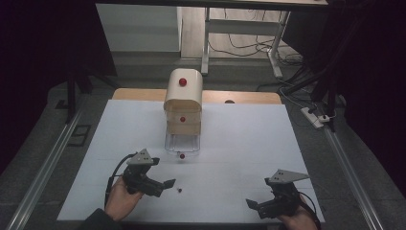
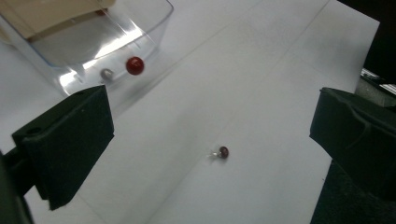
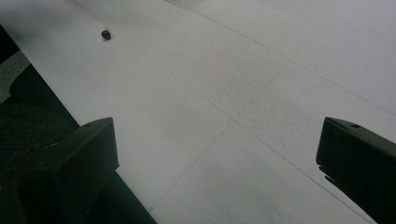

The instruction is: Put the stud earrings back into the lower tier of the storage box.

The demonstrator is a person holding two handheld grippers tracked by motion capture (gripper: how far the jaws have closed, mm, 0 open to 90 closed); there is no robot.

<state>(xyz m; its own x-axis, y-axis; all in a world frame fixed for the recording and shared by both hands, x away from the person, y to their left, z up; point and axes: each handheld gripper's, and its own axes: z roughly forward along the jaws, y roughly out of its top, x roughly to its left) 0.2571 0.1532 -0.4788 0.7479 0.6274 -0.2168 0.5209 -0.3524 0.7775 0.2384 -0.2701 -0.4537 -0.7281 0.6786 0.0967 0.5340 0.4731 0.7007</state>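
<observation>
One small dark red bead-like item lies loose on the white worktop, in front of the drawer cabinet and on the near side of it. In the left gripper view the item sits on the bare surface between the two jaws, touching neither. The left claw is wide open and has hold of nothing; it stands just beside the item, on the cabinet's near left. The left hand grips its body from below. The cabinet's lowest drawer, of clear plastic, is pulled out toward the item; its red knob faces the claw. Two upper drawers of the cabinet are closed, each with a red knob. The right claw is well apart from the cabinet, at the near right edge of the worktop. Its jaws are spread wide and hold nothing. In the right gripper view the item lies far ahead of those jaws.
</observation>
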